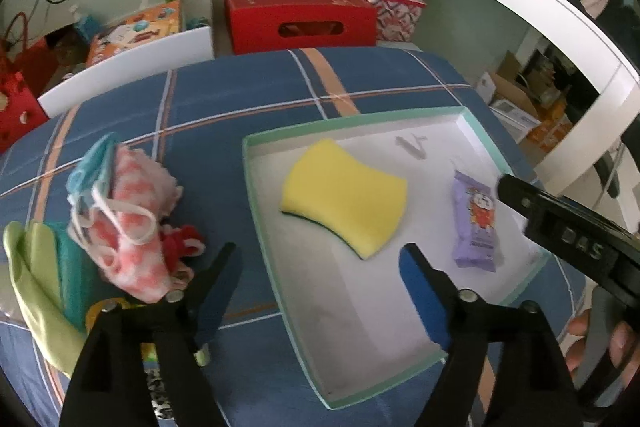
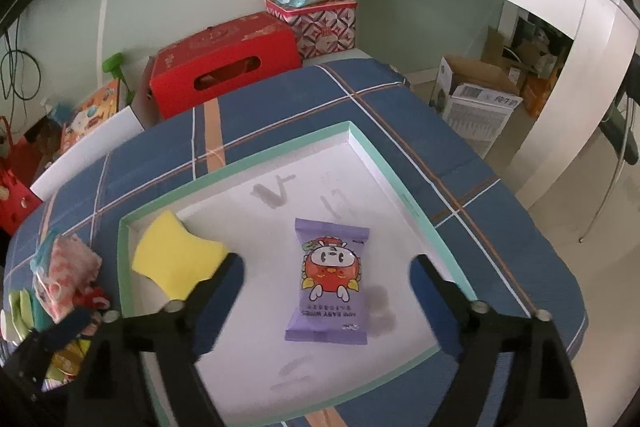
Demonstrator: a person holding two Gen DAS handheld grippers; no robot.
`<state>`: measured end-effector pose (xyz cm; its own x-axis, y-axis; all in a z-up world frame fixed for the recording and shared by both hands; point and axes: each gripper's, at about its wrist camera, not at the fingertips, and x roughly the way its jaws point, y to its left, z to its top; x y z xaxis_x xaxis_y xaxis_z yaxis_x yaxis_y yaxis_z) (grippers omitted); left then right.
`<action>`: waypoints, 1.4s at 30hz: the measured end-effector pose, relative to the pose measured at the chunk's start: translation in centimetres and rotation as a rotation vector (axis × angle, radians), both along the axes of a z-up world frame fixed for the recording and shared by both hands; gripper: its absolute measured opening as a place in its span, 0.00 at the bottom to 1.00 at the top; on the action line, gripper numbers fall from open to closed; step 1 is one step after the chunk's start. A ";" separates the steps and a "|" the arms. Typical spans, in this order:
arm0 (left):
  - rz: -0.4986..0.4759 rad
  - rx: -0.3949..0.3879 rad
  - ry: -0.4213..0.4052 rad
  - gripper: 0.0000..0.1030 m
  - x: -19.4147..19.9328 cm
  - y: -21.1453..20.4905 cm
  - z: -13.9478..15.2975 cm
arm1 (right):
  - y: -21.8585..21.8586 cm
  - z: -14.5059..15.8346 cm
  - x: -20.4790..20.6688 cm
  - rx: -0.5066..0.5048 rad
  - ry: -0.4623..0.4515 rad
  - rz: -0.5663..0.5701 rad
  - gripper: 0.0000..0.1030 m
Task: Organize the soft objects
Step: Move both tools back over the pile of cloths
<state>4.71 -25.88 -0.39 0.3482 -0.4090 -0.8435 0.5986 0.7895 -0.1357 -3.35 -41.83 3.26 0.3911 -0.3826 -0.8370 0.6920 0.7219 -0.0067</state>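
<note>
lying flat inside the mint-rimmed tray (image 2: 404,183) are a yellow sponge (image 1: 344,197) and a purple wipes pack (image 2: 330,281). both the left hand-held gripper (image 1: 320,287) and the right hand-held gripper (image 2: 326,293) are seen wide open, nothing gripped. a heap of soft items (image 1: 128,223) is noted beside the tray on the plaid worktop (image 1: 224,91).

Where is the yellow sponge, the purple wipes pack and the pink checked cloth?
yellow sponge (image 1: 344,197), left wrist view, middle of its yellow top.
purple wipes pack (image 2: 330,277), right wrist view, on the cartoon picture.
pink checked cloth (image 1: 136,227), left wrist view, middle of the bundle.
</note>
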 end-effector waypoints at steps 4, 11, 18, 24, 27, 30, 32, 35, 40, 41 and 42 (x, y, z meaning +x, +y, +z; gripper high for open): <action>0.056 0.009 -0.021 0.89 0.6 0.7 0.0 | 0.0 0.3 -0.4 -0.022 -0.004 0.000 1.00; 0.107 -0.022 -0.047 0.89 0.8 2.2 0.7 | 0.0 1.1 -0.9 -0.029 -0.071 -0.013 1.00; 0.125 -0.079 -0.088 0.90 0.5 4.0 2.7 | 1.3 1.2 0.1 -0.016 -0.095 0.075 1.00; 0.167 -0.129 -0.115 0.90 0.8 6.7 4.7 | 3.3 1.4 1.3 -0.061 -0.098 0.163 1.00; 0.191 -0.145 -0.120 0.90 1.0 8.4 5.3 | 4.0 0.9 2.3 -0.014 -0.087 0.203 1.00; 0.234 -0.130 -0.140 0.90 1.2 10.5 5.8 | 5.3 1.0 2.9 -0.070 -0.075 0.234 1.00; 0.280 -0.125 -0.152 0.90 1.6 12.3 6.0 | 6.5 1.4 3.3 -0.052 -0.115 0.279 1.00; 0.354 -0.142 -0.146 0.90 2.3 15.3 6.2 | 8.4 2.1 3.8 -0.051 -0.169 0.321 1.00; 0.501 -0.165 -0.136 0.90 3.6 21.1 6.0 | 10.6 2.8 4.9 -0.010 -0.243 0.384 1.00; 0.527 -0.165 -0.132 0.90 3.8 22.0 5.8 | 11.0 2.5 5.2 0.017 -0.251 0.398 1.00; 0.550 -0.164 -0.127 0.90 4.0 23.0 5.6 | 11.7 2.2 5.5 0.029 -0.246 0.416 1.00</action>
